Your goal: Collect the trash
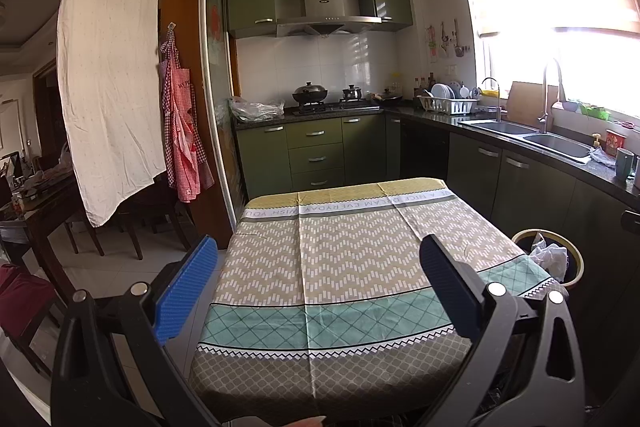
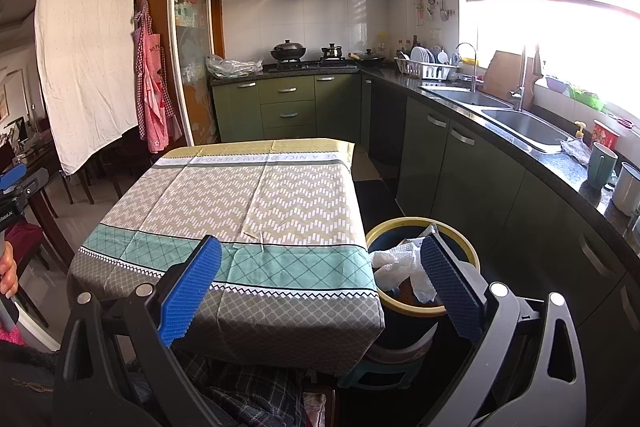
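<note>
A yellow-rimmed trash bin (image 2: 424, 227) stands on the floor at the right side of the table (image 2: 256, 203); crumpled white paper (image 2: 394, 265) lies inside it. The bin also shows in the left wrist view (image 1: 576, 255) with the paper (image 1: 550, 255) in it. My right gripper (image 2: 320, 287) is open and empty, held above the table's near right corner, its right finger over the bin. My left gripper (image 1: 318, 287) is open and empty above the table's near edge. The patterned tablecloth bears no loose items.
Green kitchen cabinets and a dark counter with a double sink (image 2: 520, 125) run along the right. Mugs (image 2: 600, 167) stand on the counter. A stove with pots (image 2: 288, 51) is at the back. A dining table and chairs (image 1: 40, 211) stand at the left.
</note>
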A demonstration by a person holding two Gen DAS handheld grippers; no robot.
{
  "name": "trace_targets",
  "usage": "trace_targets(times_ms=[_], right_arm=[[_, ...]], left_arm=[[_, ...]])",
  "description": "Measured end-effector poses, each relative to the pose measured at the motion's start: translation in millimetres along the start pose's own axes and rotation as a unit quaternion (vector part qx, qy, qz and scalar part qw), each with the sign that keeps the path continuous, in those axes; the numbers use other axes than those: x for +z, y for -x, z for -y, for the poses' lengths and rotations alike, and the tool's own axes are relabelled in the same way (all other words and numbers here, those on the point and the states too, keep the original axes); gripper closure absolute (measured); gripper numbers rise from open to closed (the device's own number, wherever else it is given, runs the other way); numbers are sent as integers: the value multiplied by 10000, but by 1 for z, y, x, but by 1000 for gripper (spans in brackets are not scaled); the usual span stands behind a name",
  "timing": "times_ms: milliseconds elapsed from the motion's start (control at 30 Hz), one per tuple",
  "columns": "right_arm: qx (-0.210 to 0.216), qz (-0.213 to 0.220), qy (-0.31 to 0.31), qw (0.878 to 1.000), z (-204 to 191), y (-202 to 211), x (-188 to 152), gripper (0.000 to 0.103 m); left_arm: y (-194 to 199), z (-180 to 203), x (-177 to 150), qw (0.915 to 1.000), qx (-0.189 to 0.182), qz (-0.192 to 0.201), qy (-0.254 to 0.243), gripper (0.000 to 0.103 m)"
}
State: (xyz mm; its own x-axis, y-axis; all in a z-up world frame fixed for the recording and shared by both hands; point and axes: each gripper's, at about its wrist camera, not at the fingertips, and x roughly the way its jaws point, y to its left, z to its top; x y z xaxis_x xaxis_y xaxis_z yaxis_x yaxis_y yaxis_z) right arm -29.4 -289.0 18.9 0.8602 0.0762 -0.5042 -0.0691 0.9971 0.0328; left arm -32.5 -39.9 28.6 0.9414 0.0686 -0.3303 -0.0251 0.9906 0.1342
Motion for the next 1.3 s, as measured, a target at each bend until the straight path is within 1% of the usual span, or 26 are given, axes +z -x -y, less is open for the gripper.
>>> trace_targets(times_ms=[1067,1167,1300], right_arm=[[-35,-63,-15,10000,-4,-3,-4,5],[-40,-64,-21,10000,-4,-3,-3,5],[-43,-74,-21,10000,-4,-3,-4,5]], left_arm=[[-3,3,2,9999,-106,-41,-76,7],[-4,4,2,9998,-159,-52,-72,7],[-6,3,2,9995,-322,-71,-22,7]])
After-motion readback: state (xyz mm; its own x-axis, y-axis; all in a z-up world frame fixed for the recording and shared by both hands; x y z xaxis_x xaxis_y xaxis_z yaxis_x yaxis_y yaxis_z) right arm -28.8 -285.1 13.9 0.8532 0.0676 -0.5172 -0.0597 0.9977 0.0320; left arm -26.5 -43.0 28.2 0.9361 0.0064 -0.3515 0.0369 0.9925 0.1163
